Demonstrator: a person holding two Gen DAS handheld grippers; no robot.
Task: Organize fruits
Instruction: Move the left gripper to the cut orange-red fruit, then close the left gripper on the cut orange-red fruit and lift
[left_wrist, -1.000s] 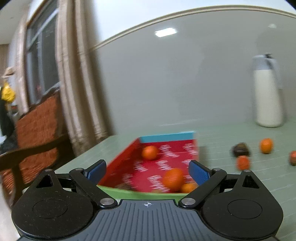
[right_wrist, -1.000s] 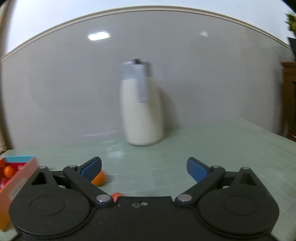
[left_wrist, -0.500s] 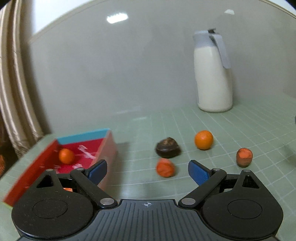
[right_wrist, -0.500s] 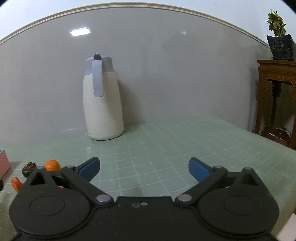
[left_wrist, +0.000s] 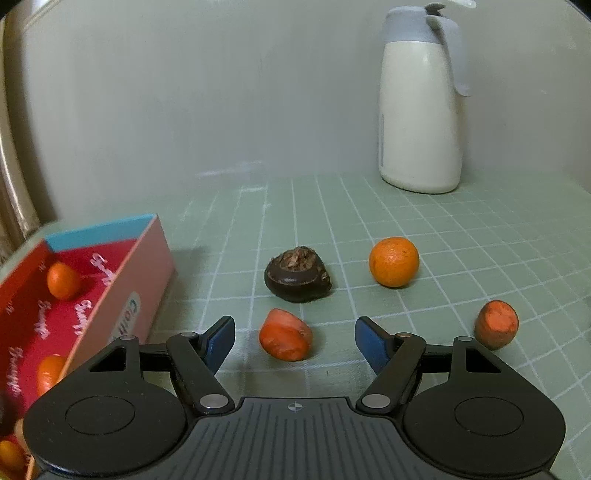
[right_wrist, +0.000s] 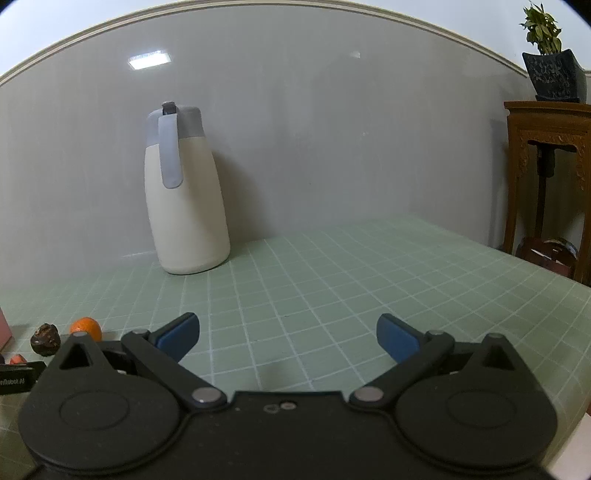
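In the left wrist view my left gripper is open and empty, with an orange-red fruit piece lying on the table between its fingertips. Beyond it sit a dark brown fruit, a round orange and a second orange-red piece at the right. A red box at the left holds several small oranges. In the right wrist view my right gripper is open and empty over bare table. The dark fruit and the orange lie at its far left.
A tall cream jug with a grey lid stands at the back by the wall; it also shows in the right wrist view. The green gridded table ends at the right, where a wooden stand carries a potted plant.
My left gripper has swung right from over the red box to the loose fruits and closed in on the orange-red piece. My right gripper has turned right; the jug has shifted left in its view.
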